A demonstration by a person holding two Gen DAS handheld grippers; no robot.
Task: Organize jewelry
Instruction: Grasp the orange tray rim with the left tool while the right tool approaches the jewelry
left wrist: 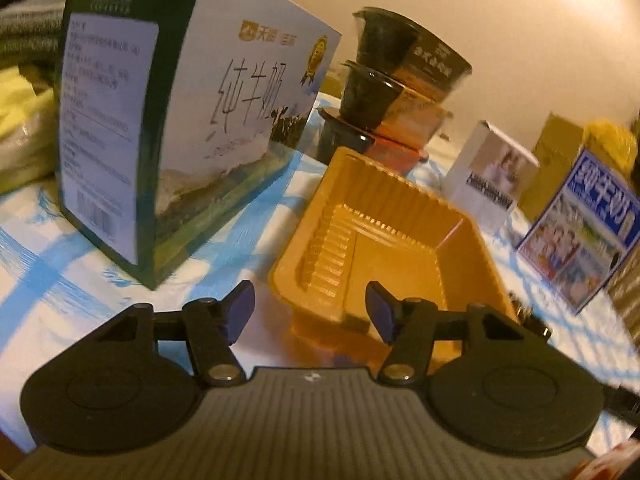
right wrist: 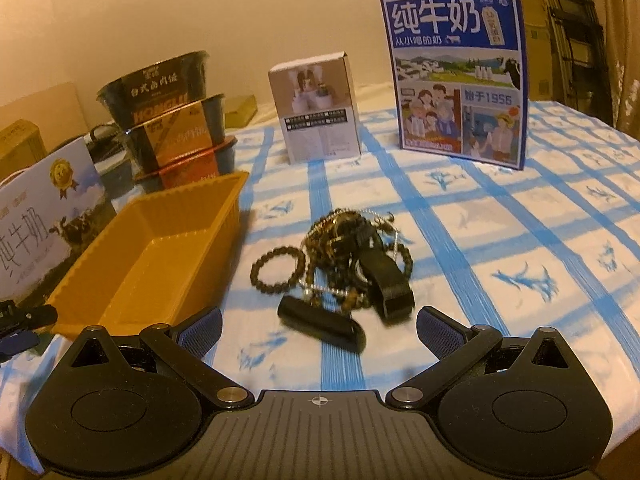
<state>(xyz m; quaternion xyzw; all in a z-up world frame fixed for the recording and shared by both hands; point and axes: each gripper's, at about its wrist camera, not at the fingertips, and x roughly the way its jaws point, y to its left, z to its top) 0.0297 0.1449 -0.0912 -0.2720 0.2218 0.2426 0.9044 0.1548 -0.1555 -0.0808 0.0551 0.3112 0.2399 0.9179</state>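
A yellow ribbed plastic tray (left wrist: 400, 248) lies on the blue-checked cloth, and its inside shows only bare plastic. My left gripper (left wrist: 310, 308) is open and straddles the tray's near corner, with its right finger over the inside and its pads clear of the wall. In the right wrist view the tray (right wrist: 152, 256) lies left of a tangled jewelry pile (right wrist: 348, 248) made up of a bead bracelet (right wrist: 276, 268), a black strap (right wrist: 388, 284), thin chains and a black bar (right wrist: 324, 324). My right gripper (right wrist: 318, 330) is open just before the pile, with the bar's near end between its fingers, untouched.
A big milk carton (left wrist: 160, 120) stands close left of the tray. Stacked noodle bowls (right wrist: 168, 120) rise behind it. A small white box (right wrist: 316, 108) and a blue milk carton (right wrist: 460, 80) stand at the back. The left gripper's tip (right wrist: 24, 316) shows by the tray's near corner.
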